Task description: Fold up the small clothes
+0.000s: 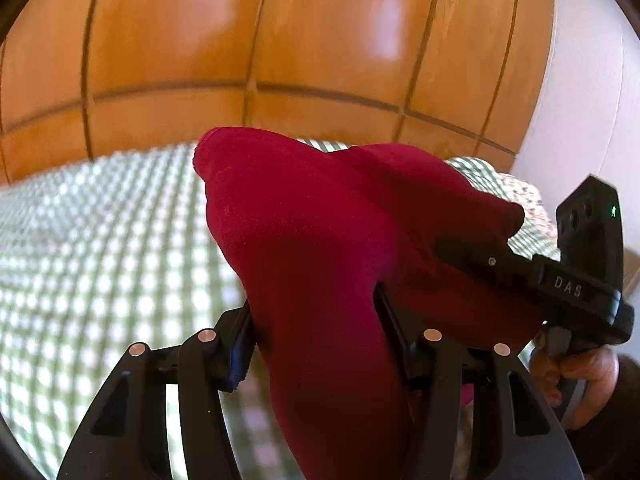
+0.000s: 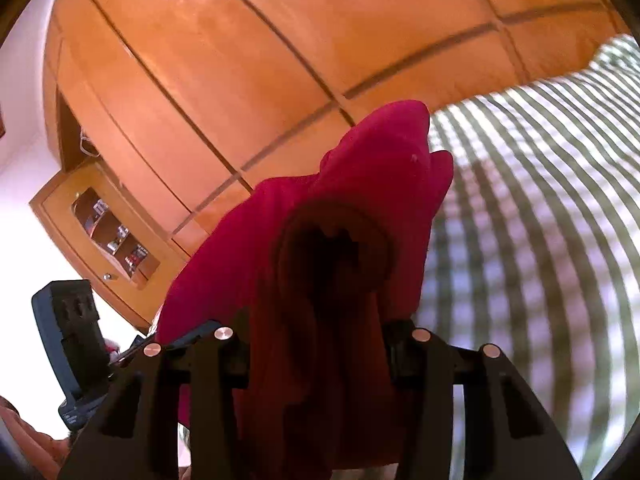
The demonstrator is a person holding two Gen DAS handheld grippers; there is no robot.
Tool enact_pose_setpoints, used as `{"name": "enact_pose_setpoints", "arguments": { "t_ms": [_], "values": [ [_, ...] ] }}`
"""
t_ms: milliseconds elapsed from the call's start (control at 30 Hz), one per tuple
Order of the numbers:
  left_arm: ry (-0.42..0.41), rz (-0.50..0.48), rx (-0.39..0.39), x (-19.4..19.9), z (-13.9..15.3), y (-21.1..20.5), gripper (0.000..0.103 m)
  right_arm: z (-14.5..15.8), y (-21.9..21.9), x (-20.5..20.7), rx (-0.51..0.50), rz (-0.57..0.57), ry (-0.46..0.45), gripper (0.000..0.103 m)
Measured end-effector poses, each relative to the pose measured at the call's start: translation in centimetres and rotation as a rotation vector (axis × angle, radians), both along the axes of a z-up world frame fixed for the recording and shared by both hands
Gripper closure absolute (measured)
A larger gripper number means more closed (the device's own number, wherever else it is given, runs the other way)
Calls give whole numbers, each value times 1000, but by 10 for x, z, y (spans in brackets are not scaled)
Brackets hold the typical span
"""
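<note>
Your left gripper [image 1: 316,344] sits right under its lens, and red cloth [image 1: 304,240] fills the gap between its fingers [image 1: 240,344]. Both pads press on the fabric, so the gripper is clamped on it at a middling width. From there the cloth rises in a thick fold toward the top of that view and ends in a rounded tip, raised off the bed [image 1: 100,248] behind it.

To the right in the same view, your right gripper [image 1: 472,258] reaches in from the side and meets another part of the same cloth. Your right hand [image 1: 576,376] wraps its handle at the lower edge.

Seen from the right wrist camera, your right gripper [image 2: 316,348] also has red cloth [image 2: 360,184] bunched between its fingers [image 2: 396,344], pinched from both sides at a fairly narrow width. A dark round opening in the fabric faces the lens just above the fingers. Your left gripper [image 2: 132,350] shows at the lower left, just beside the cloth's edge.

So you hold the cloth in both grippers, in the air over the bed with its green and white checked cover. Behind it stands a glossy orange wooden wardrobe [image 2: 224,80] with dark grooves between its panels. A small shelf unit [image 2: 114,236] with tiny items sits at its left end, against a white wall [image 2: 28,92].
</note>
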State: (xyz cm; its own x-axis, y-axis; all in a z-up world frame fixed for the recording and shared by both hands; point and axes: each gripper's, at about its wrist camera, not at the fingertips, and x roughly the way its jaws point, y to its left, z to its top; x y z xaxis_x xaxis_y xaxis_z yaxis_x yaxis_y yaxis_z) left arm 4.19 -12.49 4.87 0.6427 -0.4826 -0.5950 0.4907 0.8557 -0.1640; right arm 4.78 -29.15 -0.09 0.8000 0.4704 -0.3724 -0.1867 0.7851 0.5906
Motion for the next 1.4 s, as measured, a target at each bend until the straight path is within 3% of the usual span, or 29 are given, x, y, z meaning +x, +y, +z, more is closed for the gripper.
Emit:
{"name": "enact_pose_setpoints", "arguments": {
  "t_ms": [100, 333, 567, 667, 733, 767, 867, 1100, 1200, 1267, 1400],
  "values": [
    [-46, 36, 28, 18, 3, 7, 49, 3, 11, 34, -12, 24, -16, 60],
    [-70, 121, 25, 83, -2, 29, 49, 9, 40, 116, -66, 71, -57, 60],
    [-141, 154, 96, 143, -11, 39, 49, 7, 63, 182, -131, 66, -70, 60],
    [-78, 175, 112, 172, -31, 43, 48, -8, 74, 202, -186, 45, -32, 59],
    [-4, 190, 118, 188, -48, 46, 45, -34, 85, 216, -276, 15, 69, 56],
    [46, 208, 113, 195, -61, 50, 35, -40, 85, 220, -270, 6, 103, 52],
    [103, 234, 37, 200, -72, 66, 21, -46, 73, 225, -207, 6, 117, 47],
    [35, 241, -29, 160, -59, 72, 21, -39, 52, 189, -150, -89, 19, 39],
    [32, 257, -49, 146, -56, 74, 21, -34, 48, 172, -191, -194, 49, 30],
    [51, 276, -24, 149, -59, 72, 21, -34, 42, 172, -223, -270, 100, 30],
    [105, 304, 47, 158, -70, 65, 15, -41, 51, 187, -291, -287, 181, 30]
  ]
}}
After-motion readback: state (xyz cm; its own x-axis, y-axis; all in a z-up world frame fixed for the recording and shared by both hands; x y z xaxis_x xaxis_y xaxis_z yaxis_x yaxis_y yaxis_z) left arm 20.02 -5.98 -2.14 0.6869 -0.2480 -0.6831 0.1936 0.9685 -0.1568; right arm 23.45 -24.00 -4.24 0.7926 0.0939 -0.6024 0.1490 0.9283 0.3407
